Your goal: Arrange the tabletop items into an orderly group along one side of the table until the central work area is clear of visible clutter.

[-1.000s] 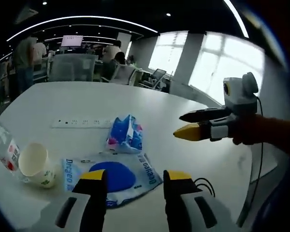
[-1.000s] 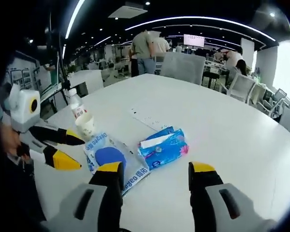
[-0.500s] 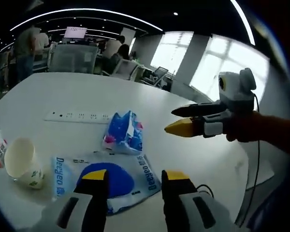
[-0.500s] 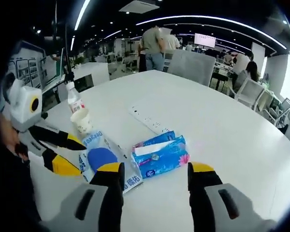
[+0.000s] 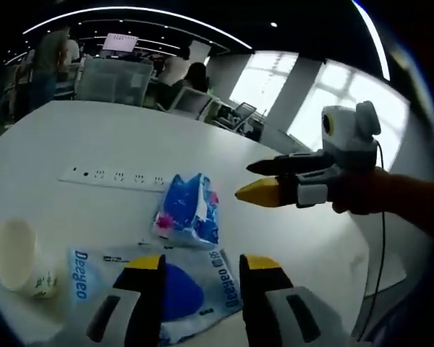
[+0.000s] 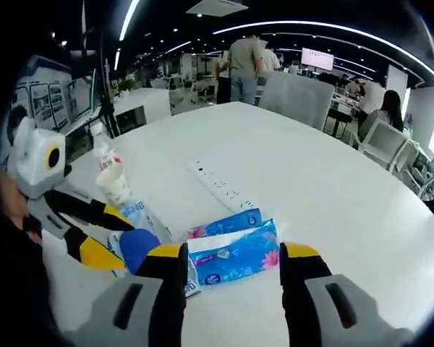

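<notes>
Smooth white round table (image 5: 116, 137) w/ a crinkly blue soft-plastic tissue pack (image 5: 188, 212), a flat glossy wipes pouch (image 5: 159, 285) with a dark blue oval, a tapered paper cup (image 5: 14, 256) and a long white power strip (image 5: 119, 176), all bunched near the table's near edge. Left gripper (image 5: 195, 271) hovers just over the pouch, jaws spread, holding nothing; right gripper (image 6: 231, 254) sits just short of the tissue pack (image 6: 231, 249), jaws also spread and empty. Right gripper view adds a clear plastic bottle (image 6: 105, 154) w/ red-white label behind the cup (image 6: 116, 184); left gripper view adds bright windows (image 5: 333, 101).
</notes>
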The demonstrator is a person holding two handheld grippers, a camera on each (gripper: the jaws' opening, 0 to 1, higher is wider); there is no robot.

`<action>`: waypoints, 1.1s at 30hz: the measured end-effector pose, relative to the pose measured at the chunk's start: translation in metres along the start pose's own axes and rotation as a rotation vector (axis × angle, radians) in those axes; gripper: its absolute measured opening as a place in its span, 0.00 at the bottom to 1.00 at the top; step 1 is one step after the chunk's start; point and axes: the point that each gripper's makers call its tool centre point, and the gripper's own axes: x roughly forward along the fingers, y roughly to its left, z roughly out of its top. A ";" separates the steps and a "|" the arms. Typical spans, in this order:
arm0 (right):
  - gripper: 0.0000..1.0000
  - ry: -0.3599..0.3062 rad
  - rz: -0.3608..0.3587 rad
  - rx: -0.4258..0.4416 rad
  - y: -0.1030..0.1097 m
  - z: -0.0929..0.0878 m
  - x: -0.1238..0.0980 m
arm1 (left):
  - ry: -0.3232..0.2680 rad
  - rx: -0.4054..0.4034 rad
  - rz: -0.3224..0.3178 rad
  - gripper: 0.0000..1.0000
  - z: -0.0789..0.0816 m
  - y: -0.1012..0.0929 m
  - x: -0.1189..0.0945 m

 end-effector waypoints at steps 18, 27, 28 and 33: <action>0.45 0.078 -0.009 -0.064 -0.018 -0.014 0.027 | 0.042 -0.028 -0.016 0.31 0.000 0.010 0.027; 0.38 0.027 -0.064 -0.038 -0.042 -0.012 0.040 | 0.064 -0.060 -0.021 0.29 -0.004 0.012 0.047; 0.38 0.020 -0.069 -0.033 -0.044 -0.011 0.041 | 0.065 -0.064 -0.021 0.29 -0.004 0.012 0.048; 0.38 -0.003 -0.078 0.002 -0.058 -0.012 0.056 | 0.073 -0.076 -0.022 0.28 -0.005 0.012 0.057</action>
